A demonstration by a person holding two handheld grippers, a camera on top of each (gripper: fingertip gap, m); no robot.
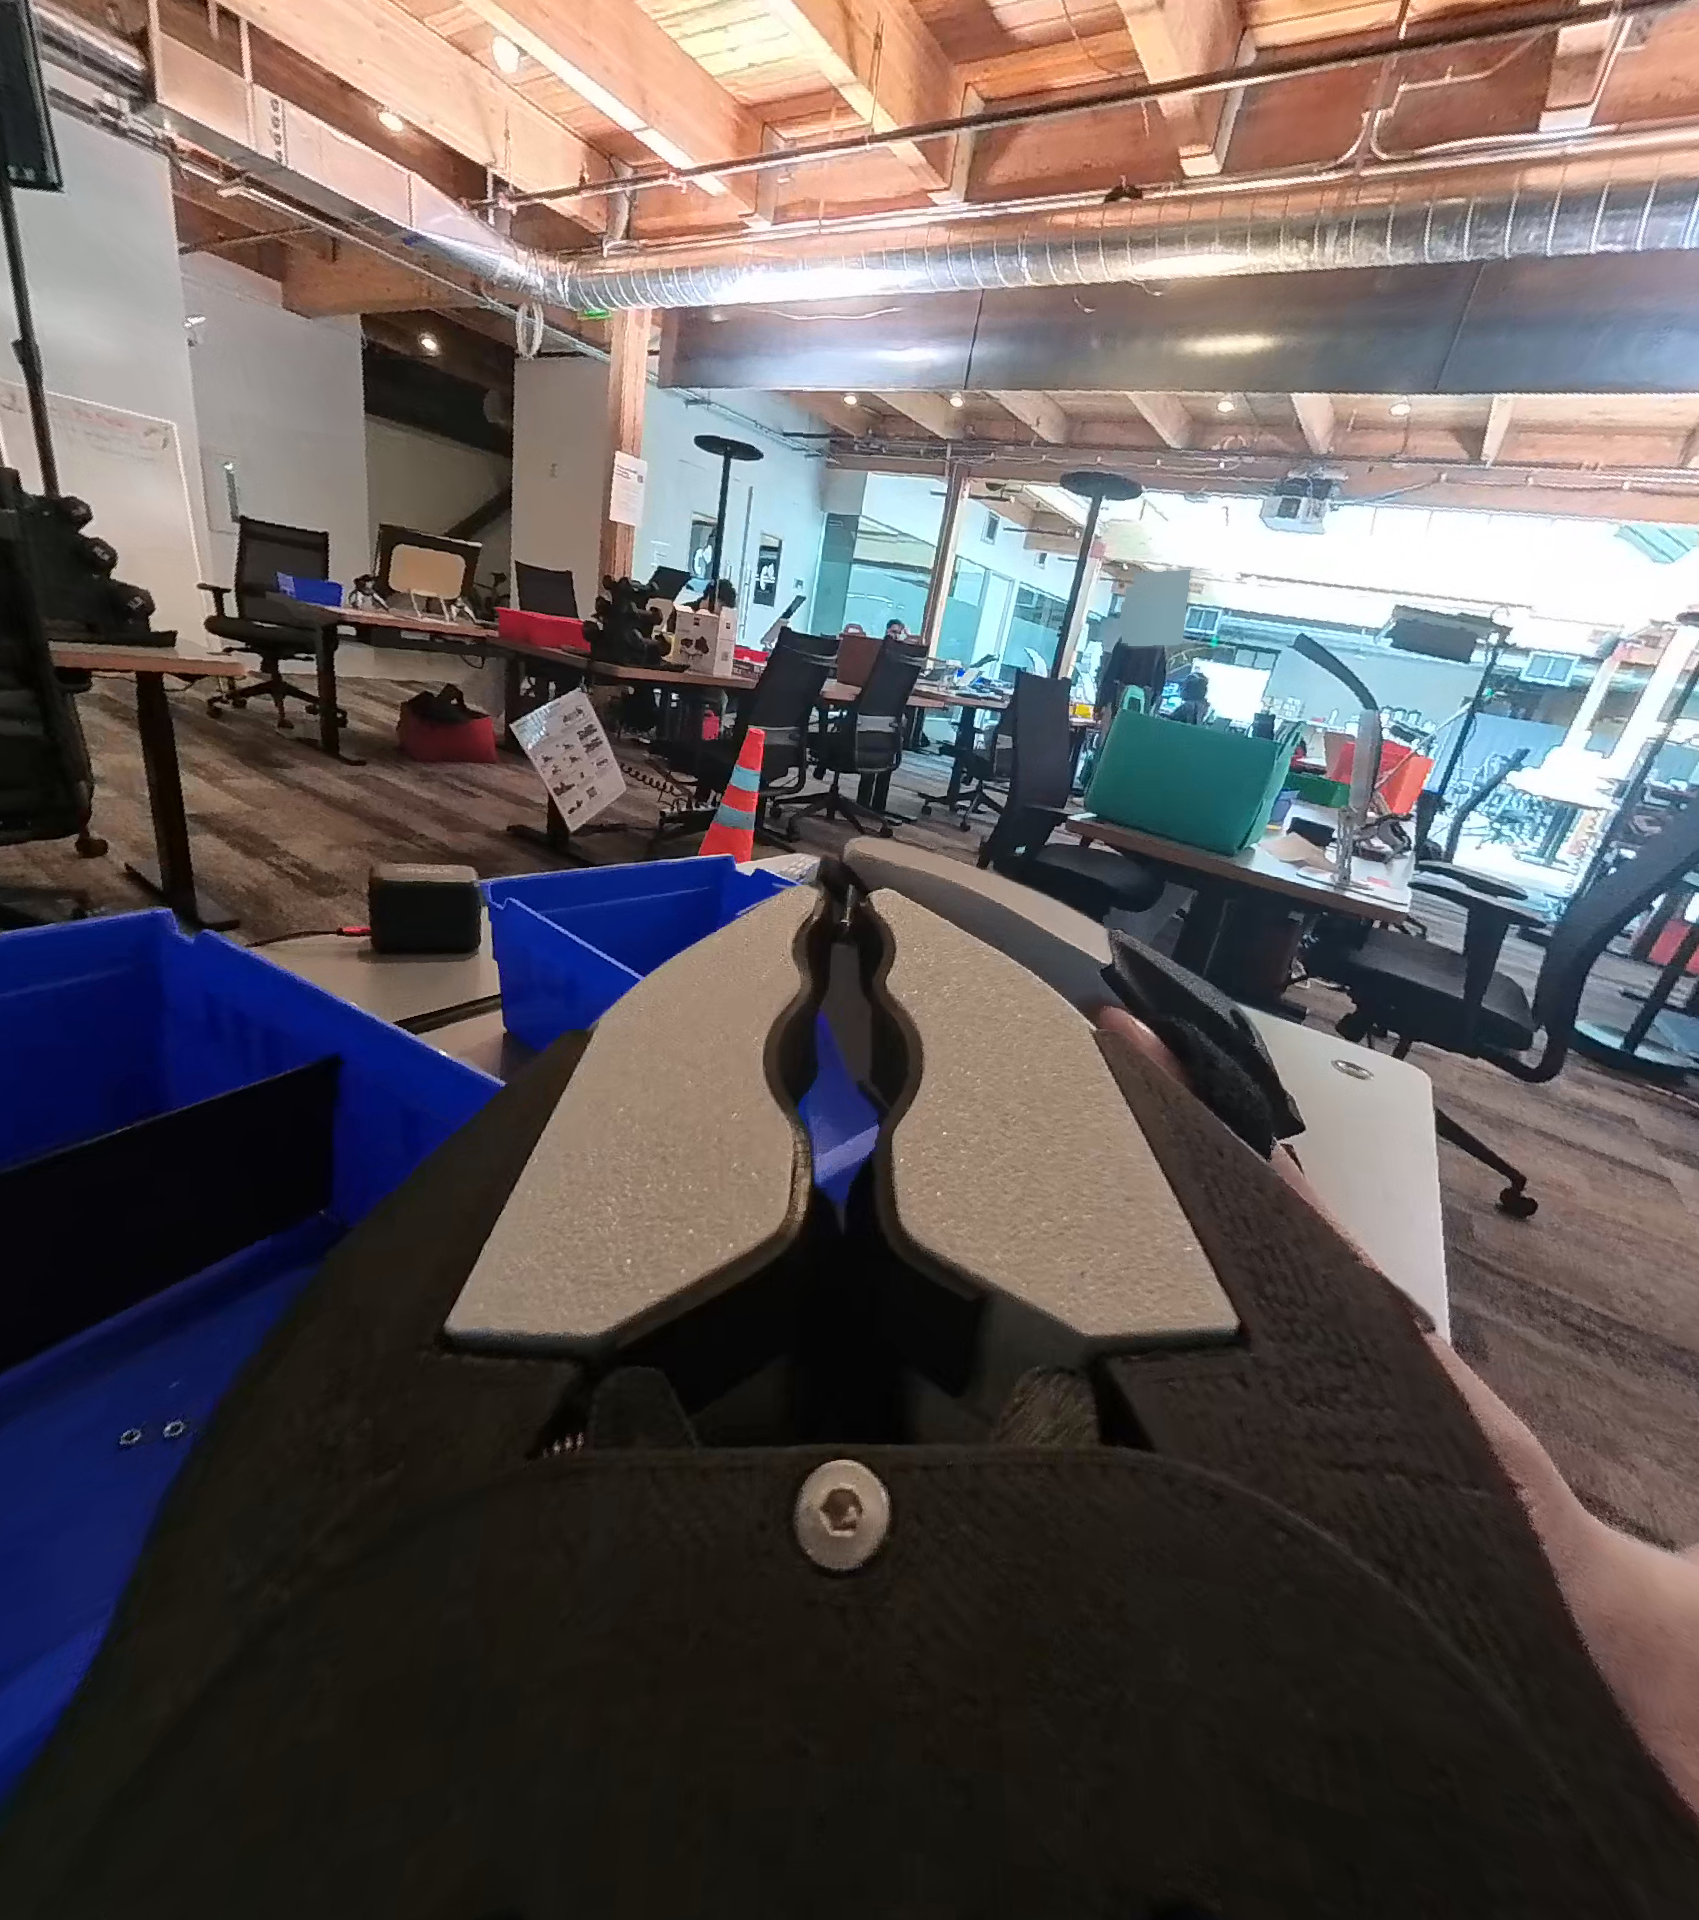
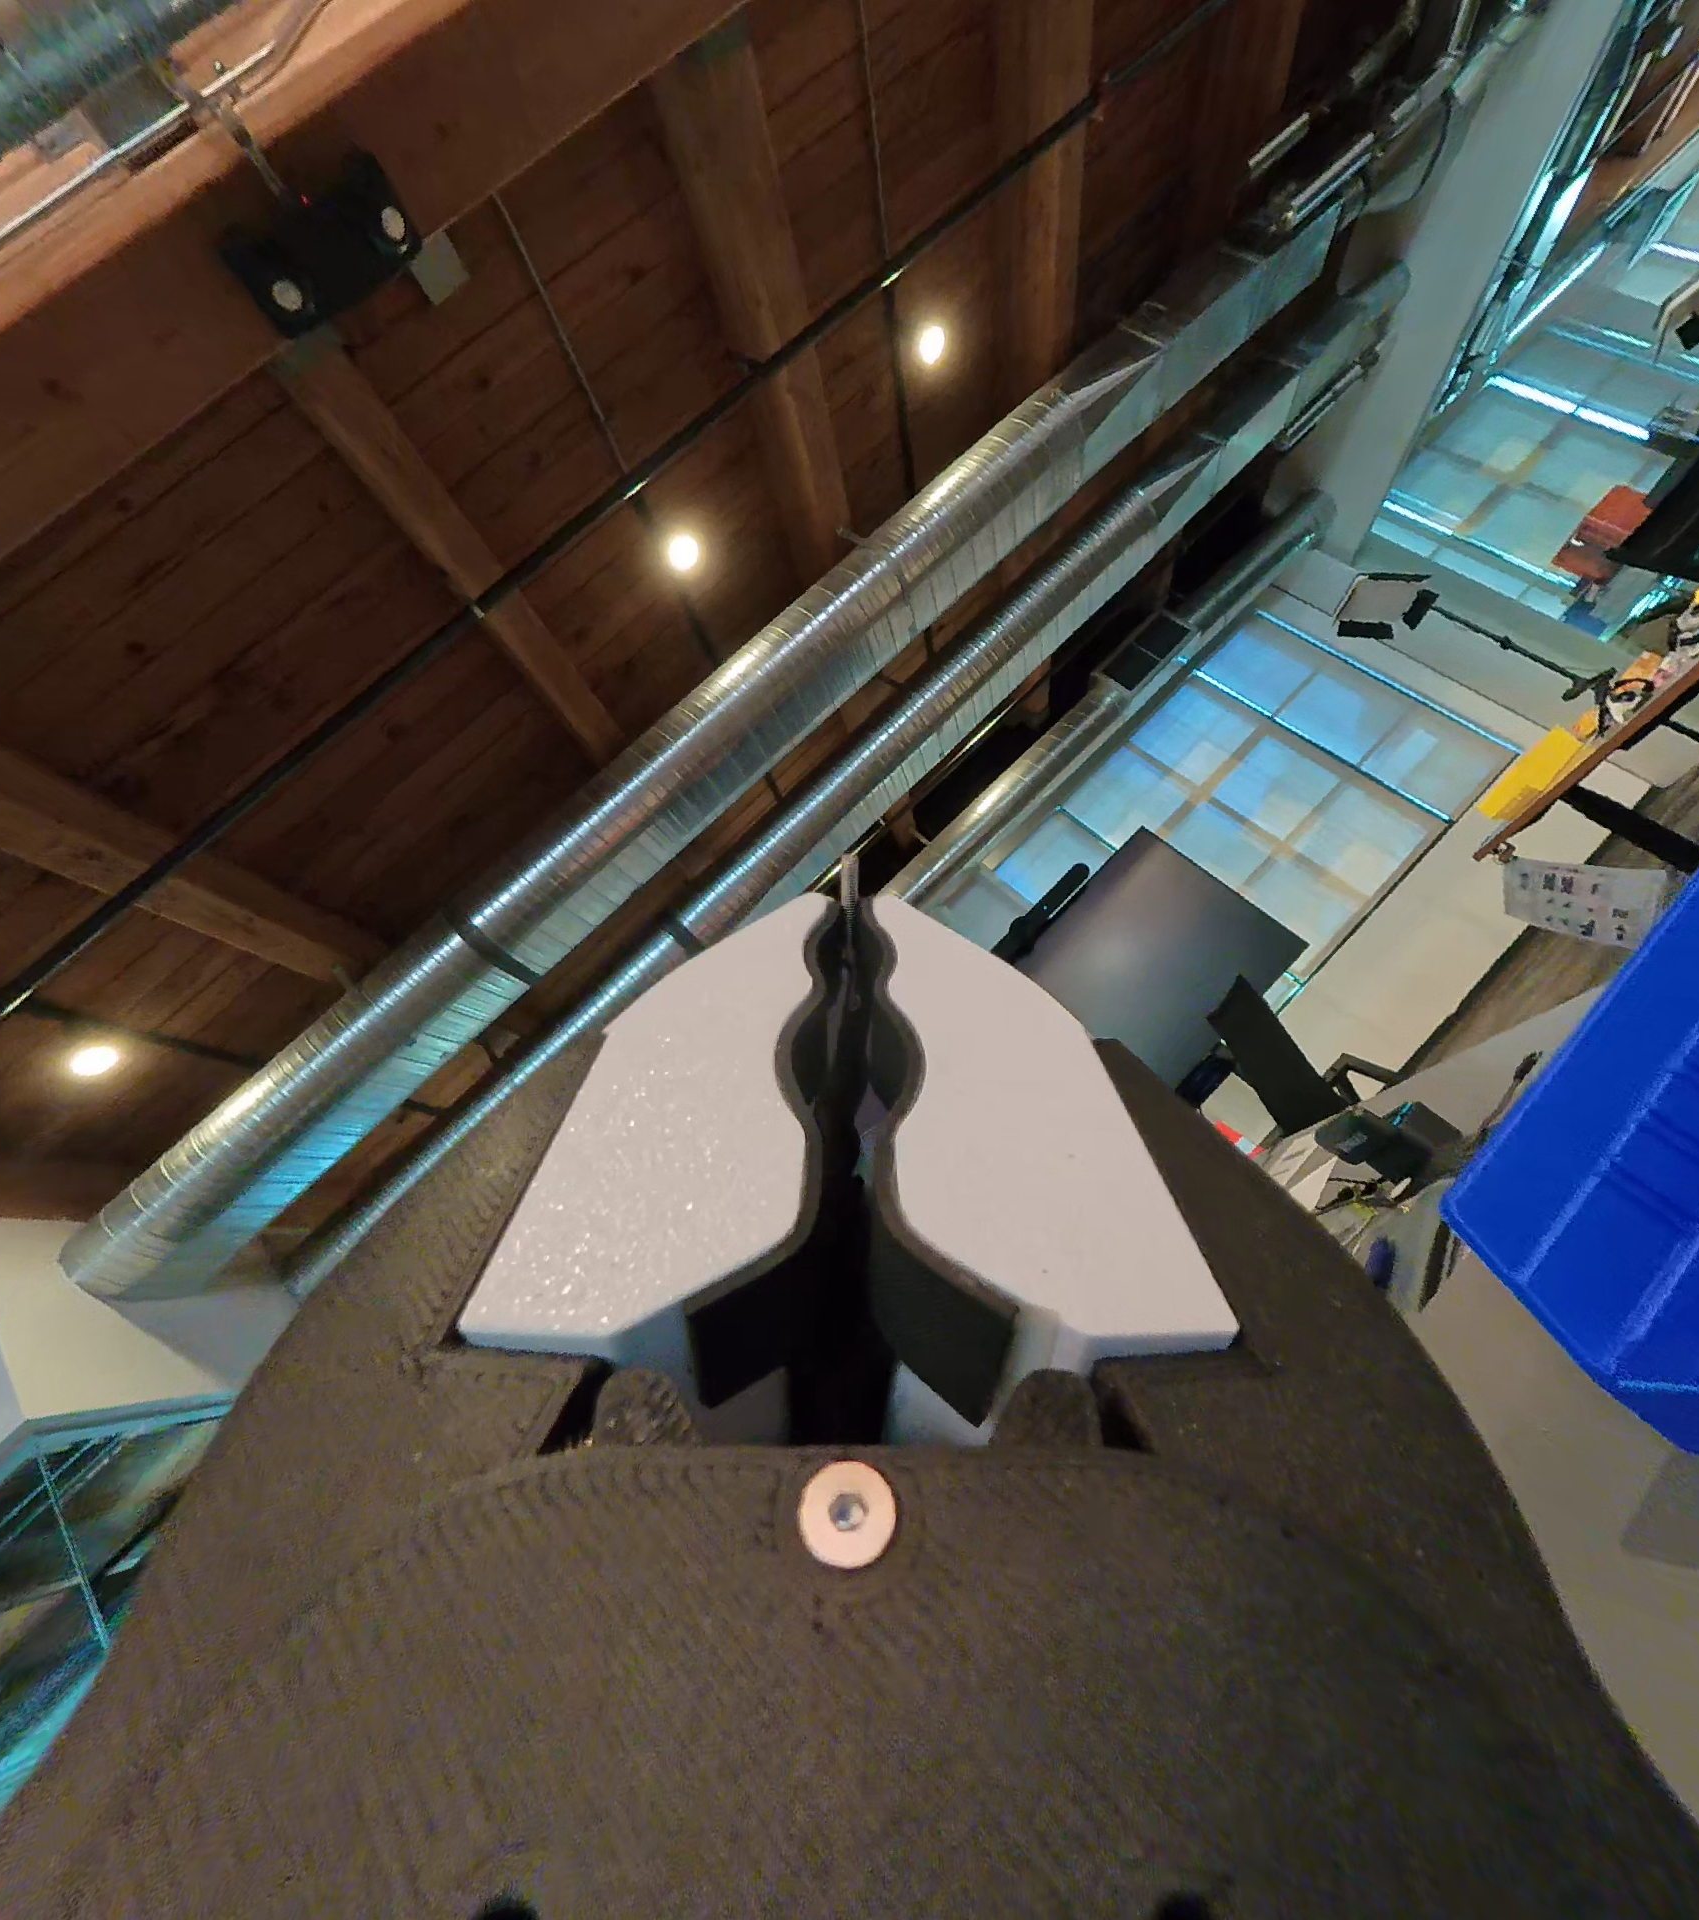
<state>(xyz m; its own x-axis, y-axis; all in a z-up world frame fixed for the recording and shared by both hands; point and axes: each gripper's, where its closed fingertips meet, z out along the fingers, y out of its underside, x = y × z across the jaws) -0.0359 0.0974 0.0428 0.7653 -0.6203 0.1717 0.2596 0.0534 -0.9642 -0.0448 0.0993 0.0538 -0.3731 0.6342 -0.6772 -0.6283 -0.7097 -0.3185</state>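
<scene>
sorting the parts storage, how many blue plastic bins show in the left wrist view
2. A large blue plastic bin with a black divider sits at the left; a smaller blue plastic bin stands farther off, partly behind the shut left gripper, which may hide more.

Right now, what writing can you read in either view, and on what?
Whiteboard: faint marks, too blurred to read.
Tilted sheet on stand: print too small.
Paper on pillar: too small.
Sheet beside blue bin: too small.
</scene>
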